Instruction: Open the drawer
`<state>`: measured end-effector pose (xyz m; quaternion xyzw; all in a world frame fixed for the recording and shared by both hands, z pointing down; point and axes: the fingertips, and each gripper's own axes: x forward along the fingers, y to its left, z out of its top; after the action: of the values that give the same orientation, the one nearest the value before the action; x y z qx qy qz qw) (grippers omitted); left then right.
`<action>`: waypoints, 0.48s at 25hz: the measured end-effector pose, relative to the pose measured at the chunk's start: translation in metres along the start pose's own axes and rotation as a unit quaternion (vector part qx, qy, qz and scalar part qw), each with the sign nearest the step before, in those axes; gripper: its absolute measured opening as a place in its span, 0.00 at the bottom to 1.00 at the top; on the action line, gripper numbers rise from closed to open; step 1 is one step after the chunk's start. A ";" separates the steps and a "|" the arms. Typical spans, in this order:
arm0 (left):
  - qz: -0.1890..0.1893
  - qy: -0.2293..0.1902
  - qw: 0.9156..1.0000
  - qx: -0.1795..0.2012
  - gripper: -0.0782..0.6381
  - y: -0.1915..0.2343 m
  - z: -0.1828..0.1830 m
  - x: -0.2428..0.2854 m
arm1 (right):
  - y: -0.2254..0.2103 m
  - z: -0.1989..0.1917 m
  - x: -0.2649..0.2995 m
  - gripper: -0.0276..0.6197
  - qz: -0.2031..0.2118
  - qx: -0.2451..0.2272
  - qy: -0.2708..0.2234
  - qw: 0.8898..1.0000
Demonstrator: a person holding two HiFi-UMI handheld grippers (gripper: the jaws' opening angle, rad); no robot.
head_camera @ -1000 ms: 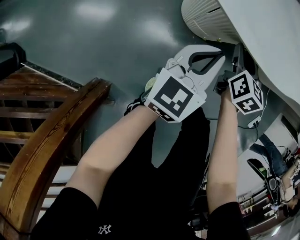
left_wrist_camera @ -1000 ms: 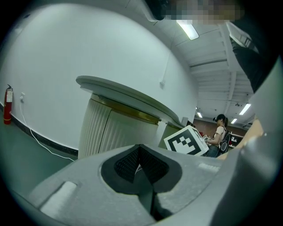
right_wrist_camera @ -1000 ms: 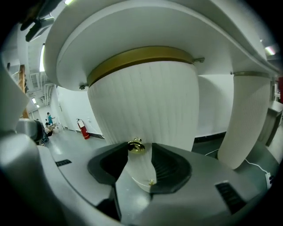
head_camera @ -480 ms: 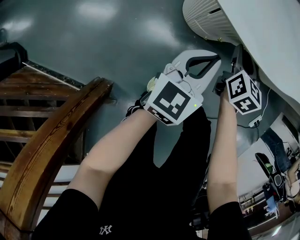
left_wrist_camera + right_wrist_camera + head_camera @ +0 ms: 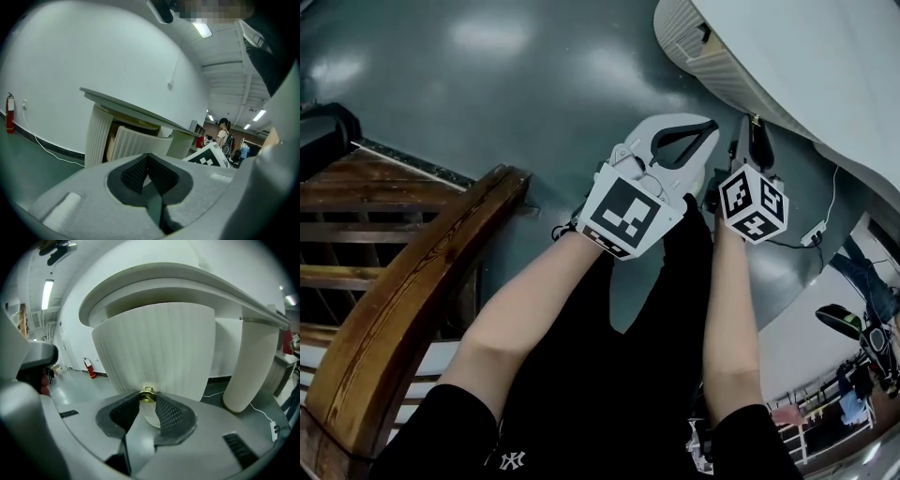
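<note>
The right tool (image 5: 148, 402) clamps the one round brass knob (image 5: 148, 393) of one white ribbed drawer (image 5: 154, 348); the left tool (image 5: 148, 159) is closed, empty.

The drawer (image 5: 154, 348) has a white front with fine vertical ribs that bows outward in a smooth curve, and it sits directly under a flat white top (image 5: 187, 282). In the right gripper view the front stands upright and fills the middle. A small round brass knob (image 5: 148, 393) is at its 6 o'clock edge, pinched between the black pads of the right gripper (image 5: 148, 399). In the left gripper view the front stands pulled forward of the ribbed body at its 9 o'clock side, and the gap shows a tan wooden inside. In the head view the drawer lies at 1 o'clock.
</note>
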<state>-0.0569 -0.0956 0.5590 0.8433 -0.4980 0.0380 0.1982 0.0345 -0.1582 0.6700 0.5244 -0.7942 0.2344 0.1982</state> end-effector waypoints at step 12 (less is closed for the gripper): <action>-0.026 0.025 0.999 0.010 0.12 -0.034 0.007 -0.013 | 0.007 -0.039 -0.047 0.23 -0.003 -0.005 0.026 1.000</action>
<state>-0.0356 -0.0732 0.5391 0.8570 -0.4700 0.0591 0.2029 0.0485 -0.0987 0.6738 0.5198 -0.7884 0.2431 0.2218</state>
